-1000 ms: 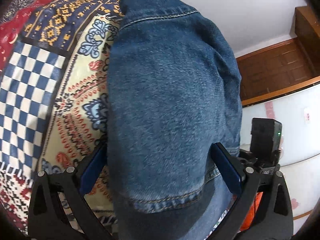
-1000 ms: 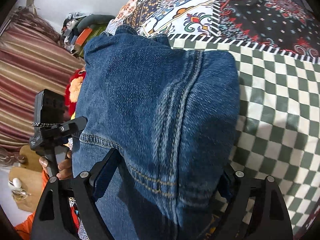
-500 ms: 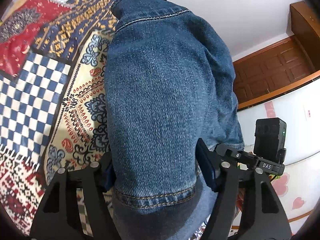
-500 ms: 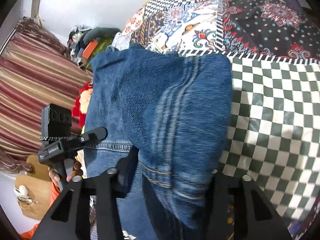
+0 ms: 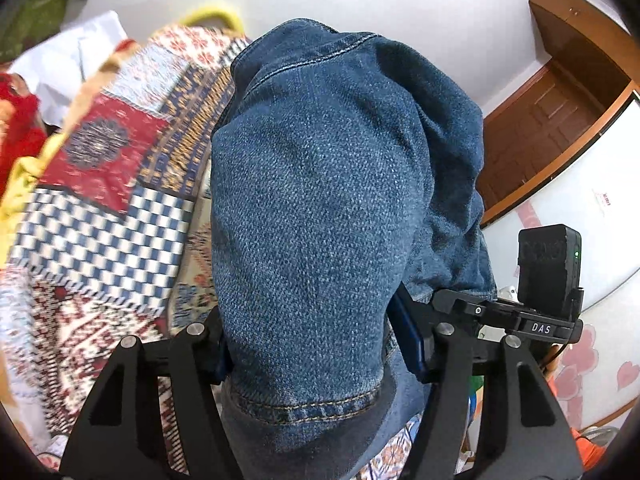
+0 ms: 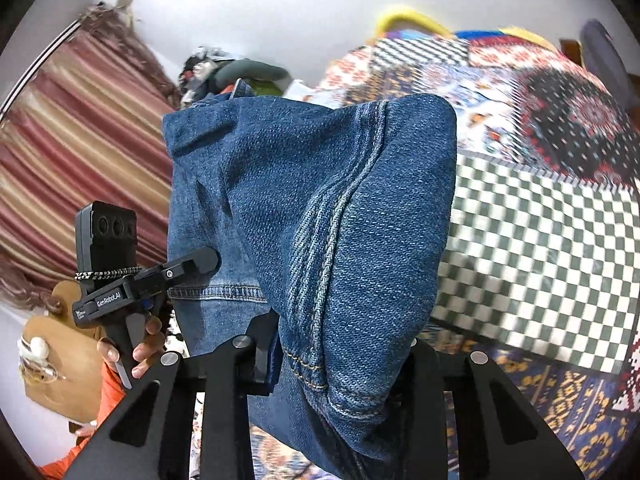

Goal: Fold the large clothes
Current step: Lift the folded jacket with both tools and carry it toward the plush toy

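A pair of blue denim jeans (image 5: 312, 200) fills the middle of both views, draped over the grippers and lifted off the patchwork bedspread (image 5: 104, 216). My left gripper (image 5: 316, 344) is shut on a thick hem fold of the jeans. My right gripper (image 6: 340, 344) is shut on another fold of the jeans (image 6: 320, 208), along a stitched seam. The fingertips are hidden under the cloth in both views. The left gripper body also shows in the right wrist view (image 6: 116, 284), with the hand that holds it.
The bedspread (image 6: 540, 240) has checkered and patterned patches. A striped curtain (image 6: 88, 140) hangs at the left, with a pile of clothes (image 6: 228, 72) by the white wall. A brown wooden door (image 5: 548, 128) and a white cabinet (image 5: 592, 216) stand at the right.
Both grippers closed from wide open onto the jeans. Both then lifted and tilted up with the jeans, so more wall and the far end of the bed came into view.
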The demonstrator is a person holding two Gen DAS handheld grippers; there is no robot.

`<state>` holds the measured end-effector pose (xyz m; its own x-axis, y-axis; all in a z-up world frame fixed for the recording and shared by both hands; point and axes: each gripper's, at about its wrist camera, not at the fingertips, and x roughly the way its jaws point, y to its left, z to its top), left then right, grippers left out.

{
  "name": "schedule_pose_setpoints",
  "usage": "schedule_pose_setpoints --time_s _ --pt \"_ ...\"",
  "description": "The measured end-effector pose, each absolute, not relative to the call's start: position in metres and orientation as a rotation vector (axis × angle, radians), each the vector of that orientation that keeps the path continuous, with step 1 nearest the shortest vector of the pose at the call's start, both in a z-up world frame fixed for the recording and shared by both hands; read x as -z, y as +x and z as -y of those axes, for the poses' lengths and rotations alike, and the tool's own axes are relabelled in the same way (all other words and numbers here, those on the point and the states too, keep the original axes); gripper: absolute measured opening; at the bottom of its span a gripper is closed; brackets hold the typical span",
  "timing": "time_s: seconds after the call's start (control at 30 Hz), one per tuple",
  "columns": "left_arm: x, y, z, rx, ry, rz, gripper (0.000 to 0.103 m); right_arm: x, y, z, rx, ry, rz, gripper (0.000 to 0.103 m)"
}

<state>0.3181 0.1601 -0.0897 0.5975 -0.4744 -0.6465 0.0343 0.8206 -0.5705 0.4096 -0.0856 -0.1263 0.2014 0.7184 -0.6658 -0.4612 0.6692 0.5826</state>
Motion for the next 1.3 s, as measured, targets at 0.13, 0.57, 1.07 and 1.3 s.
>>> schedule_pose_setpoints --time_s 0.13,0.57,1.07,1.3 --pt "0.084 0.297 -0.191 0.28 -0.571 -0.869 0.064 0.111 0.387 0.06 -0.873 0.248 -1.07 0.031" --pt "0.15 0.253 -0.278 0.136 -0.702 -0.95 0.064 0.163 0.363 -0.049 -0.933 0.192 -1.226 0.031" --pt "0.274 0.267 -0.322 0.094 -0.858 -1.064 0.068 0.276 0.421 -0.095 -0.896 0.198 -1.407 0.031" --pt "0.237 0.249 -0.304 0.019 -0.584 -1.054 0.07 0.257 0.413 -0.079 -0.905 0.055 -1.322 0.031"
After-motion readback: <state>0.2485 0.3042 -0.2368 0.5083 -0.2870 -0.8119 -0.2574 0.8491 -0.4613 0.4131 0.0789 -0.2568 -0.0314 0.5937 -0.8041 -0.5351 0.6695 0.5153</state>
